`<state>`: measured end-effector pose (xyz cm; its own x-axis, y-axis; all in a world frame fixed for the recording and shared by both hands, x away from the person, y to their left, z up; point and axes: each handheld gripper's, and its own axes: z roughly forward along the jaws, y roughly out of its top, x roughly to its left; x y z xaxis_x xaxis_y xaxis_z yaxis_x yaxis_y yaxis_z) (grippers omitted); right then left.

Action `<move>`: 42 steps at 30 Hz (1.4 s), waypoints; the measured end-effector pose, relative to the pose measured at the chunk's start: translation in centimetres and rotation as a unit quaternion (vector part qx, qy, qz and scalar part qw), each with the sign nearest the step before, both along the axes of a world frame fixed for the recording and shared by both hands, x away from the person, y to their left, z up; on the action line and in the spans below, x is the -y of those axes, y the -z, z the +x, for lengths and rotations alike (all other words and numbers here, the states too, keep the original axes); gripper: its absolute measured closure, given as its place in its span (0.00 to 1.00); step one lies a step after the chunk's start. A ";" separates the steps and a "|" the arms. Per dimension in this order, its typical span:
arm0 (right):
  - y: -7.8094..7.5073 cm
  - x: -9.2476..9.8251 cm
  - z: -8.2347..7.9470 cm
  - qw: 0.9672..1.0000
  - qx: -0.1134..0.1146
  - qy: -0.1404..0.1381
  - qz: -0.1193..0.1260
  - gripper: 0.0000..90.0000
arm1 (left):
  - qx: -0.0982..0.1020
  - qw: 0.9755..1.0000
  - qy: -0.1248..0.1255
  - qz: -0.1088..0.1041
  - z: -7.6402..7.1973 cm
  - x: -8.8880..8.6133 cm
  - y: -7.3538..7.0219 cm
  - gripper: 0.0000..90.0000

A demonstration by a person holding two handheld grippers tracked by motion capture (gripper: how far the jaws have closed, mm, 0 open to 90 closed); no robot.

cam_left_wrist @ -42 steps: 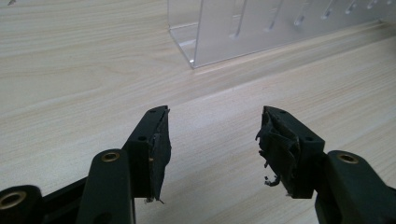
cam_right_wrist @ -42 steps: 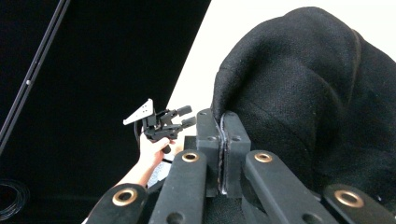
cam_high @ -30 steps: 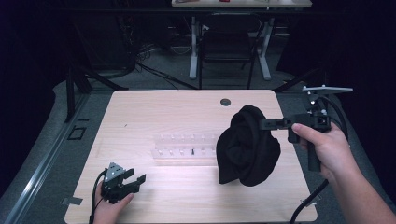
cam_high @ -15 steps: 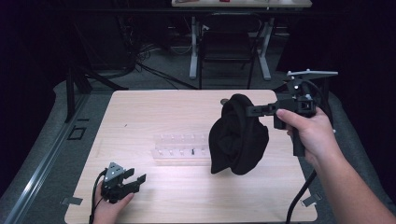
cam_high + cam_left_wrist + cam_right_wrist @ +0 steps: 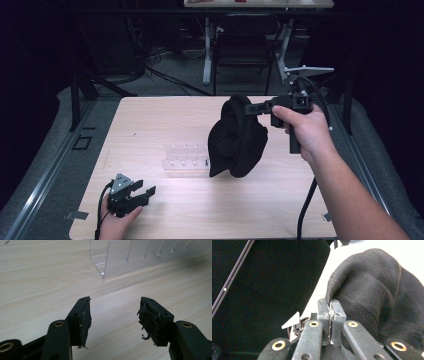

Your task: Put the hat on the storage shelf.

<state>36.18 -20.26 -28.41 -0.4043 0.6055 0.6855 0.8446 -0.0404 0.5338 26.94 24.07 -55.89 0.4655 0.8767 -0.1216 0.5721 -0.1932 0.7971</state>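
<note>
Right gripper [image 5: 250, 107] pinching black cloth [image 5: 236, 140], now lifted farther left over rack [image 5: 186, 159]; left gripper [image 5: 140, 192] wide, waiting.

- The clear rack [image 5: 186, 159] stands mid-table, just ahead of the left gripper [image 5: 145, 192].
- The hanging black cloth [image 5: 236, 140] blocks the rack's right end.
- Bare table [image 5: 150, 120] lies beyond the rack.

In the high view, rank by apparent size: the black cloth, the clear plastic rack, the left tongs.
1. Black fabric cloth, hanging from the right tongs.
2. Clear plastic slotted rack, partly hidden behind the cloth.
3. Black left tongs.
</note>
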 end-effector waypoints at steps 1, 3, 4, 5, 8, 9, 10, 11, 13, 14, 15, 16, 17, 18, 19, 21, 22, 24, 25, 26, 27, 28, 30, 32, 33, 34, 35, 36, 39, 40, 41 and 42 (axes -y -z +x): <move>0.0 0.0 0.0 1.000 0.000 0.000 0.000 0.98 | 0.000 1.000 0.000 0.000 0.0 0.0 0.0 0.48; 0.0 -0.6 0.5 1.000 0.001 0.006 -0.004 0.98 | 0.001 1.000 0.000 0.000 0.0 0.0 0.0 0.48; 0.0 -0.7 0.7 1.000 0.002 0.007 -0.006 0.98 | 0.001 1.000 0.000 -0.001 0.1 0.0 0.0 0.48; 0.0 -0.8 0.9 1.000 0.002 0.008 -0.004 0.98 | 0.001 1.000 0.000 -0.001 0.1 0.0 0.0 0.48; 0.2 -1.2 1.4 1.000 0.003 0.012 -0.014 0.98 | 0.002 1.000 -0.001 -0.002 0.1 0.0 0.0 0.47; 0.2 -1.3 1.5 1.000 0.002 0.014 -0.016 0.98 | 0.002 1.000 -0.001 -0.002 0.1 0.0 0.0 0.47; 0.3 -1.4 1.7 1.000 0.002 0.015 -0.016 0.98 | 0.001 1.000 -0.002 -0.003 0.1 0.0 0.0 0.47; 0.3 -1.5 1.8 1.000 0.003 0.017 -0.019 0.98 | 0.001 1.000 -0.002 -0.003 0.1 0.0 0.0 0.47; 0.4 -1.5 2.0 1.000 0.002 0.020 -0.018 0.98 | 0.003 1.000 -0.003 -0.003 0.1 0.0 0.0 0.47; 0.4 -1.5 2.1 1.000 0.001 0.021 -0.019 0.98 | 0.003 1.000 -0.002 -0.003 0.1 -0.1 0.0 0.47; 0.5 -1.5 2.2 1.000 0.002 0.023 -0.020 0.98 | 0.003 1.000 -0.002 -0.004 0.1 -0.1 0.0 0.47; 0.5 -1.6 2.3 0.999 0.000 0.024 -0.021 0.98 | 0.003 1.000 -0.002 -0.004 0.1 -0.1 0.0 0.47; 0.6 -1.6 2.4 0.999 0.001 0.025 -0.020 0.98 | 0.003 1.000 -0.002 -0.003 0.1 -0.1 0.0 0.47; 0.6 -1.6 2.5 0.999 0.001 0.025 -0.022 0.98 | 0.003 1.000 -0.002 -0.004 0.2 -0.1 0.0 0.47; 0.6 -1.6 2.5 0.999 0.001 0.027 -0.023 0.98 | 0.003 1.000 -0.002 -0.004 0.2 -0.1 0.0 0.47; 0.8 -1.8 2.7 0.999 0.003 0.028 -0.024 0.98 | 0.003 1.000 -0.002 -0.003 0.2 -0.1 0.0 0.47; 0.8 -1.8 2.7 0.999 0.003 0.028 -0.022 0.98 | 0.004 1.000 -0.003 -0.003 0.2 -0.1 0.0 0.47; 0.8 -1.9 2.8 0.999 0.004 0.028 -0.021 0.98 | 0.002 1.000 -0.002 -0.003 0.2 0.0 -0.1 0.47; 0.8 -1.9 2.8 0.999 0.004 0.028 -0.021 0.98 | 0.002 1.000 -0.002 -0.003 0.2 0.0 -0.1 0.47; 0.8 -2.1 3.0 0.999 0.004 0.030 -0.023 0.98 | 0.002 1.000 -0.001 -0.003 0.2 0.0 0.0 0.47; 0.8 -2.1 3.0 0.999 0.004 0.030 -0.022 0.98 | 0.002 1.000 -0.002 -0.002 0.2 0.0 0.0 0.47; 0.9 -2.2 3.1 0.999 0.004 0.031 -0.022 0.98 | 0.002 1.000 -0.002 -0.002 0.2 0.0 0.0 0.47; 1.0 -2.3 3.3 0.999 0.004 0.032 -0.026 0.98 | 0.001 1.000 -0.001 -0.002 0.2 0.0 0.0 0.47; 1.1 -2.5 3.4 0.999 0.002 0.032 -0.028 0.98 | 0.001 1.000 -0.001 -0.003 0.2 0.0 0.0 0.47; 1.1 -2.6 3.5 0.999 0.001 0.033 -0.031 0.98 | 0.002 1.000 -0.001 -0.003 0.2 0.0 0.0 0.47; 1.2 -2.7 3.5 0.999 0.002 0.033 -0.032 0.98 | 0.001 1.000 0.000 -0.003 0.2 0.0 0.0 0.47; 1.2 -2.7 3.5 0.999 0.002 0.033 -0.032 0.98 | 0.001 1.000 0.000 -0.003 0.2 0.0 0.0 0.47; 1.2 -2.7 3.6 0.999 0.002 0.032 -0.032 0.98 | 0.002 1.000 -0.001 -0.004 0.2 0.0 0.0 0.47; 1.2 -2.8 3.6 0.999 0.002 0.033 -0.034 0.98 | 0.002 1.000 -0.002 -0.002 0.2 0.0 0.0 0.47; 1.2 -2.8 3.6 0.999 0.002 0.033 -0.033 0.98 | 0.003 1.000 -0.002 -0.002 0.2 0.0 0.0 0.47; 1.2 -2.9 3.7 0.999 0.002 0.032 -0.033 0.98 | 0.003 1.000 -0.002 -0.002 0.2 0.0 0.0 0.47; 1.3 -3.0 3.7 0.999 0.002 0.033 -0.033 0.98 | 0.003 1.000 -0.001 -0.003 0.3 0.1 0.0 0.47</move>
